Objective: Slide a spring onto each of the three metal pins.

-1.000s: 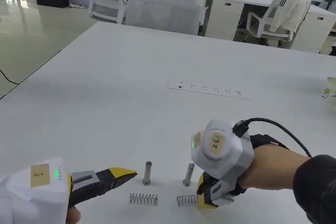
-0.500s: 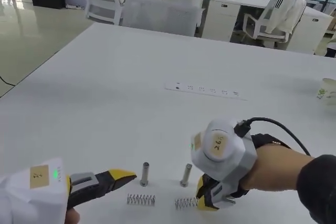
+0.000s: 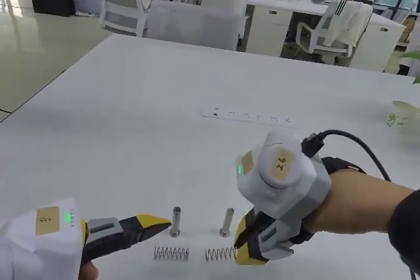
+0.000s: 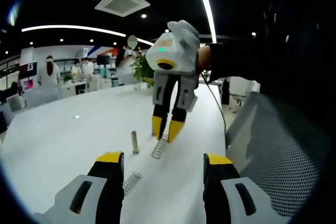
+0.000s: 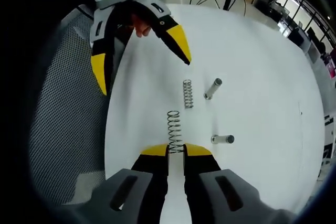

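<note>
Two short metal pins stand upright on the white table [image 3: 131, 129], one on the left [image 3: 176, 221] and one on the right [image 3: 227, 222]. Two springs lie in front of them. My right gripper [image 3: 244, 252] is shut on the end of the right spring [image 3: 220, 254], which lies along the tabletop; in the right gripper view the spring [image 5: 175, 128] sticks out from the gripper [image 5: 176, 150]. The loose spring [image 3: 170, 253] lies to its left. My left gripper [image 3: 159, 225] hovers open beside the left pin, nothing between its jaws [image 4: 164, 161].
A white power strip [image 3: 248, 117] lies across the middle of the table. A cable [image 3: 354, 145] trails from the right gripper. Chairs [image 3: 190, 24] and desks with people stand beyond the far edge. A cup [image 3: 403, 115] sits at the far right.
The head camera has shifted, so everything sits lower and further left. The right gripper stays shut on the spring's end and the left gripper stays open; no clear move of either.
</note>
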`<state>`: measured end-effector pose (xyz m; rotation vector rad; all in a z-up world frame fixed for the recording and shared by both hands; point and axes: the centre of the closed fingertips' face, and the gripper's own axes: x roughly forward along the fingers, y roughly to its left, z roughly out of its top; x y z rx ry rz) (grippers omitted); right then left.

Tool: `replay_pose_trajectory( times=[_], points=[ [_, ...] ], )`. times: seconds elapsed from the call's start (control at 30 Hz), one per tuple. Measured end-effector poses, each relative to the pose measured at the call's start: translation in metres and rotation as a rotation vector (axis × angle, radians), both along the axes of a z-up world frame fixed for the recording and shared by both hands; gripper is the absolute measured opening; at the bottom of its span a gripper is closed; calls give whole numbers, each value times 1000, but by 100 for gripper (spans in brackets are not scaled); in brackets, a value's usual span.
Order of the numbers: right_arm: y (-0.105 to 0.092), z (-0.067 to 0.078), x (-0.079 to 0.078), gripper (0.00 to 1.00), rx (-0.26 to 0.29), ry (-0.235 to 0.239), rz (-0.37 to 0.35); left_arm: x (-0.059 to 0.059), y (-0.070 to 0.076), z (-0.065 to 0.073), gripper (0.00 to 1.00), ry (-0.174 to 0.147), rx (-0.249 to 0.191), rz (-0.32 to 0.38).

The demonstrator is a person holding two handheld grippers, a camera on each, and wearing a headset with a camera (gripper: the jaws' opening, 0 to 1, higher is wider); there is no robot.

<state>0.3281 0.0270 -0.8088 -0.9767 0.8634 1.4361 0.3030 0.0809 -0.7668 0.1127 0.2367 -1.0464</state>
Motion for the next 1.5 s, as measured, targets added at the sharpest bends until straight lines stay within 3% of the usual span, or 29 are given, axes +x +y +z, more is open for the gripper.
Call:
replay_pose_trajectory(
  times=[0.33,0.6,0.87,1.37,1.5],
  points=[
    [15,25,-15,7,59,3,40,-2,-5,8,47,-25,-14,-30],
    [24,36,-22,7,96,9,67,-5,-8,14,34,-48,-29,-58],
    [32,43,-29,7,117,11,107,-6,-9,17,24,-62,-40,-72],
    [33,44,-33,7,121,3,145,-8,-10,16,4,-85,-28,-90],
    [34,44,-32,8,125,-1,146,-7,-9,16,3,-88,-26,-90]
  ],
)
